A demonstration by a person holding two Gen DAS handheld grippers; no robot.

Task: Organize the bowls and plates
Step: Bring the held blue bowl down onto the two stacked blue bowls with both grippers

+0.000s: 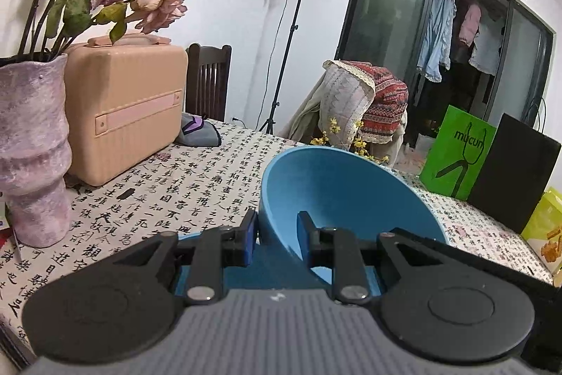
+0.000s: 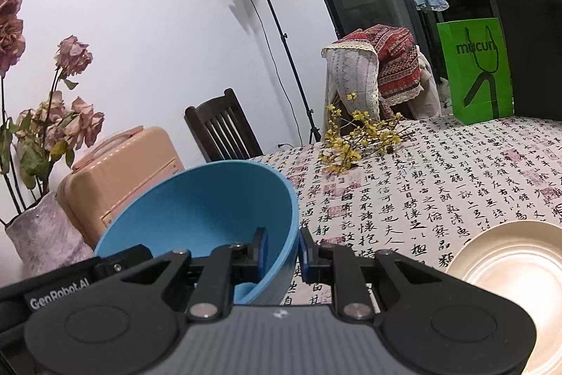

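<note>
Left gripper (image 1: 275, 234) and right gripper (image 2: 282, 250) each clamp the blue bowl's (image 2: 210, 206) rim, left of the gold plate (image 2: 509, 266).

Left hand-held gripper (image 1: 275, 234): black linkage arms w/ round black discs, silver rivets, blue pads (image 1: 250, 227), ribbed grey body w/ small white logo. Right hand-held gripper (image 2: 282, 250): same build. White "GenRobot.AI" label on black part at left.

The cream plate (image 2: 513, 273) is cut off at the right edge.
</note>
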